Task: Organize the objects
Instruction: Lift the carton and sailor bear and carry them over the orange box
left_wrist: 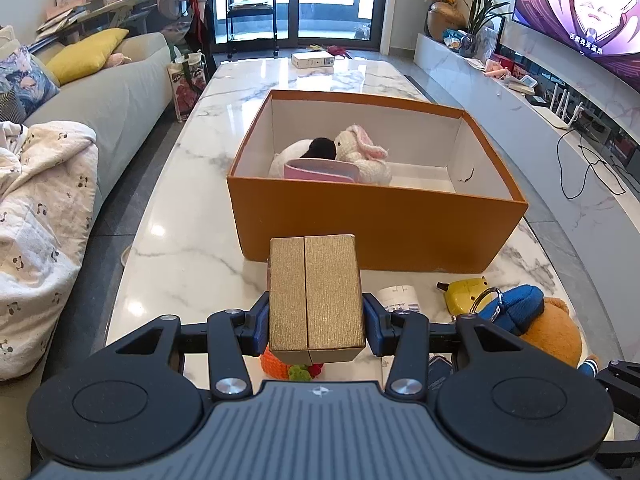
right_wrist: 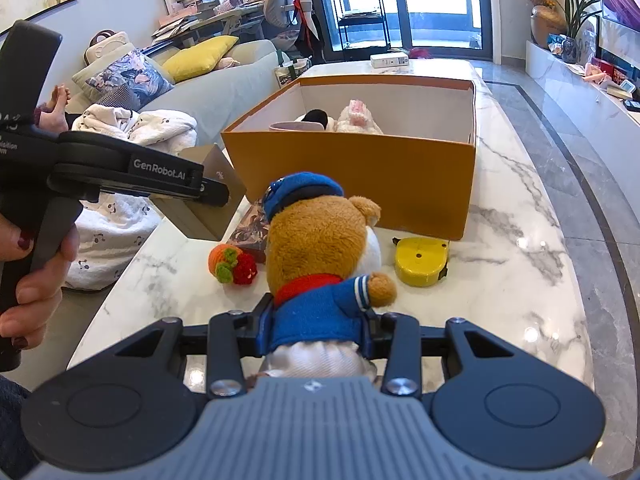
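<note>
Left wrist view puts your left hand-held gripper (left_wrist: 316, 320) clenched on the gold carton (left_wrist: 316, 296), pads pressing its two long sides, so its long axis runs straight ahead along the fingers. The orange box (left_wrist: 376, 224) is your landmark: it lies directly ahead of and below the carton, open-topped, its near wall just past the carton's far end. Inside, toward the box's left half, sit a white rabbit plush (left_wrist: 362, 154), a black-and-white plush (left_wrist: 308, 152) and a pink item (left_wrist: 320, 170); the right half looks bare.

Right wrist view shows your right hand-held gripper (right_wrist: 318, 330) grasping the bear plush (right_wrist: 320, 248) around its blue jacket, upright, head toward the box. The orange box (right_wrist: 360, 184) stands ahead of the bear and slightly to the right. On the tabletop (right_wrist: 516, 280), in front of the box's near wall, lie a crocheted fruit charm (right_wrist: 232, 266) and a yellow tape measure (right_wrist: 420, 262).

Both loads look lifted clear of the tabletop. I judge neither hand clearly nearer; each needs to travel forward over the near wall, then lower into the free right half.
</note>
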Available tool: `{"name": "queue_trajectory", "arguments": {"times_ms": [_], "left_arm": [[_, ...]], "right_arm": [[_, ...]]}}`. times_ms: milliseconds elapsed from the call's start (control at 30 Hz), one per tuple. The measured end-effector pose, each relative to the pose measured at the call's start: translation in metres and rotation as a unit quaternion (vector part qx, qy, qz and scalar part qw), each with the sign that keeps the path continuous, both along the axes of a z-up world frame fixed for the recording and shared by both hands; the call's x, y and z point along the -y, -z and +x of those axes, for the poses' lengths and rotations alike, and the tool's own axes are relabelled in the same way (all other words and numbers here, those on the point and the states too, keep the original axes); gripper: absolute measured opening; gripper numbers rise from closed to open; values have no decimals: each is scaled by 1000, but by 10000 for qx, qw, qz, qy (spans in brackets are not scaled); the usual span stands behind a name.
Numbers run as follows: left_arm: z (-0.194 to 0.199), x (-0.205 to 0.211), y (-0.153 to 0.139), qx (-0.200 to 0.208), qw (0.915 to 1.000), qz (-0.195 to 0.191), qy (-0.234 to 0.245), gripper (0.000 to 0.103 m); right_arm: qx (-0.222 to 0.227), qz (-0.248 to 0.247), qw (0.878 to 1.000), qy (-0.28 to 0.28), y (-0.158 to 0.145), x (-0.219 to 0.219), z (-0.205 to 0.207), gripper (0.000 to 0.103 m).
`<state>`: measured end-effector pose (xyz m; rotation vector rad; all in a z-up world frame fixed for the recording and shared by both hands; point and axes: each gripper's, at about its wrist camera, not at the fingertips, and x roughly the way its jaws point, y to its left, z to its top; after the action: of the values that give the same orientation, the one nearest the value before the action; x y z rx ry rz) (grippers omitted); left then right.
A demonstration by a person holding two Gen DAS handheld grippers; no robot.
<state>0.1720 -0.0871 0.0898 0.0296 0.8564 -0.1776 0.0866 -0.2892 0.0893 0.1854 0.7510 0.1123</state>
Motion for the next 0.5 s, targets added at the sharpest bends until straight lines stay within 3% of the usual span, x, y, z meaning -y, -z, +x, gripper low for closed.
{"name": "queue_trajectory", "arguments": {"times_ms": [267, 500], "left_arm": [[-2, -3, -12, 155, 9998, -98, 9, 52], [8, -3, -34, 407, 9990, -159, 13, 52]], "right_arm": [[158, -11, 9998, 81, -9, 2, 5, 42], [693, 174, 9970, 301, -43, 11, 18, 42]]}}
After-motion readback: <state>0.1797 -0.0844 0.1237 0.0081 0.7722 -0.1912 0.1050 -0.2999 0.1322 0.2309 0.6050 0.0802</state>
